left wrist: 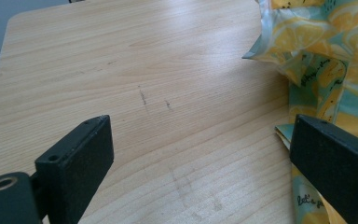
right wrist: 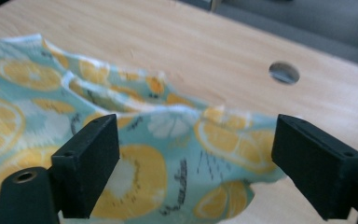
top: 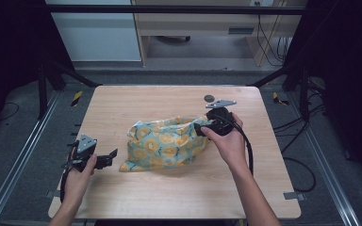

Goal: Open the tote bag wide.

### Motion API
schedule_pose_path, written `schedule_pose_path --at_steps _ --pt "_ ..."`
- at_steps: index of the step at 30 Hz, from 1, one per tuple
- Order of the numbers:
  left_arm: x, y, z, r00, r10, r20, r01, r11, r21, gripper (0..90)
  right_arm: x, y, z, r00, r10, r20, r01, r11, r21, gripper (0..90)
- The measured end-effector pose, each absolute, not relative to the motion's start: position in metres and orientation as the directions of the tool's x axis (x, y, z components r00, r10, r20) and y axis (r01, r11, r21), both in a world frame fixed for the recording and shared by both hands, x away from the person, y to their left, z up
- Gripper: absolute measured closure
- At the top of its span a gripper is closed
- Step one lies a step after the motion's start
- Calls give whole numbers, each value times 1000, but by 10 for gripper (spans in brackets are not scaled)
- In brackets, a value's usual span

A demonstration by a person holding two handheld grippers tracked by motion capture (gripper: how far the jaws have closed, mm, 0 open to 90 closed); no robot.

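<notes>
High view: right tool (top: 199,129) wide above lemon cloth (top: 167,143), left tool (top: 114,155) wide; cloth may bunch if grabbed off its edge.

The crumpled lemon-print cloth (top: 167,143) heaped mid-bench is the one bulky obstacle. Left of the cloth, bare bench (top: 122,101) runs to the edge, and the left claw (top: 107,159) stands there with jaws wide, one jaw just beside the cloth's near-left corner. Behind the cloth the wood lies free up to the far edge, save a small dark round disc (top: 209,98) behind its right end. The right claw (top: 199,128), jaws apart, crowds the cloth's right end. In front of the cloth, open wood reaches the near edge between the two forearms.
</notes>
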State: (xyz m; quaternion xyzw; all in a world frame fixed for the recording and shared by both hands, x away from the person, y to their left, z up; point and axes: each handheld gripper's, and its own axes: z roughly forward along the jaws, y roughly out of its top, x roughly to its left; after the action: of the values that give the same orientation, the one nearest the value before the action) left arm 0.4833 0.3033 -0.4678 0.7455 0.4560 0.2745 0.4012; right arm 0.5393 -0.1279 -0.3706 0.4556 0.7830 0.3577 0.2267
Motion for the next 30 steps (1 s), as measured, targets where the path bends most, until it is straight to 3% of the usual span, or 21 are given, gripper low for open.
schedule_pose_path --at_steps 4,5,6,8,9,10,11,12,14,23,30 --pt "483 303 -467 437 898 49 456 -268 849 60 537 -129 -381 -503 864 -18 572 348 742 185" --pt "483 302 -468 437 898 48 457 -268 848 60 534 -128 -385 -522 853 -17 566 361 741 324" --pt "483 302 -468 437 898 48 457 -268 848 60 534 -128 -385 -522 853 -17 566 361 741 324" --pt "483 301 -468 439 898 46 458 -267 848 60 531 -128 -388 -545 838 -17 559 379 737 465" --pt "483 300 -468 441 896 50 458 -273 846 60 529 -127 -392 -566 824 -30 550 405 730 585" --pt "483 300 -468 441 896 52 458 -274 846 60 529 -127 -392 -566 824 -30 550 405 730 585" --pt "483 300 -468 442 895 55 456 -277 846 60 528 -128 -392 -569 822 -35 545 408 733 628" --pt "482 300 -468 443 895 53 456 -276 846 60 527 -130 -392 -578 815 -30 527 402 749 730" --pt "482 300 -468 442 895 52 456 -275 846 60 525 -131 -391 -584 811 -28 512 395 763 793" --pt "482 300 -467 448 893 48 454 -273 848 61 508 -132 -381 -620 784 -15 434 359 826 834" --pt "482 299 -468 455 889 49 455 -279 846 62 473 -138 -379 -668 743 44 363 273 891 843"
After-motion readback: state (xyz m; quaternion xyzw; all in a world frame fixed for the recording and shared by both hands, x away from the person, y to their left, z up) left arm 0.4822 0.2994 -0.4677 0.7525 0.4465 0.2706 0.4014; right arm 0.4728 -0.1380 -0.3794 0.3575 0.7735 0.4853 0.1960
